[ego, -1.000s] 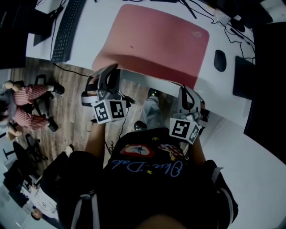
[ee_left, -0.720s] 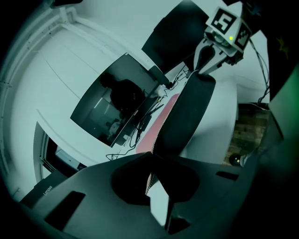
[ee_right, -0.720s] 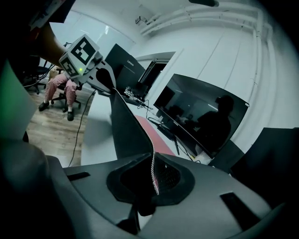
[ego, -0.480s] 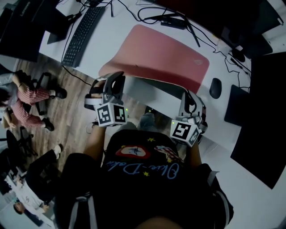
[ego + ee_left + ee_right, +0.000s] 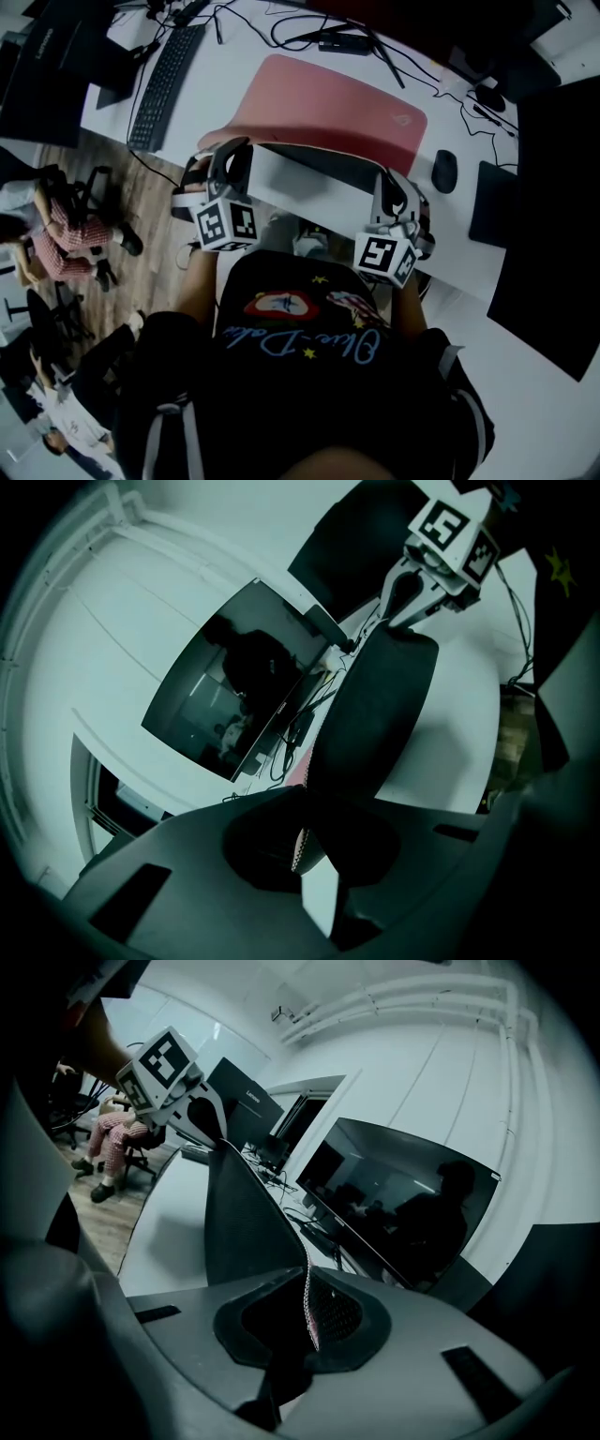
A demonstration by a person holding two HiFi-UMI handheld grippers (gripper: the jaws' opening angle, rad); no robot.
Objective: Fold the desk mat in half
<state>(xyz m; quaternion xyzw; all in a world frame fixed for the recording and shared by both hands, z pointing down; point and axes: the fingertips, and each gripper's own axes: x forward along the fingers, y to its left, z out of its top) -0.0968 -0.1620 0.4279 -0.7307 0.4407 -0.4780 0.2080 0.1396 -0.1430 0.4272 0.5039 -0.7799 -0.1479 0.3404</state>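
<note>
Head view: the thin pink rectangular desk mat (image 5: 328,103) is held off the white desk (image 5: 302,180) by its near corners, clamped in left claw (image 5: 232,152) and right claw (image 5: 391,184); judged light, floppy.

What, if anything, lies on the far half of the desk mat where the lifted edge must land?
Nothing visible. The desk mat is bare on its far half; the keyboard lies off its left side, the mouse off its right, and cables run beyond its far edge.
</note>
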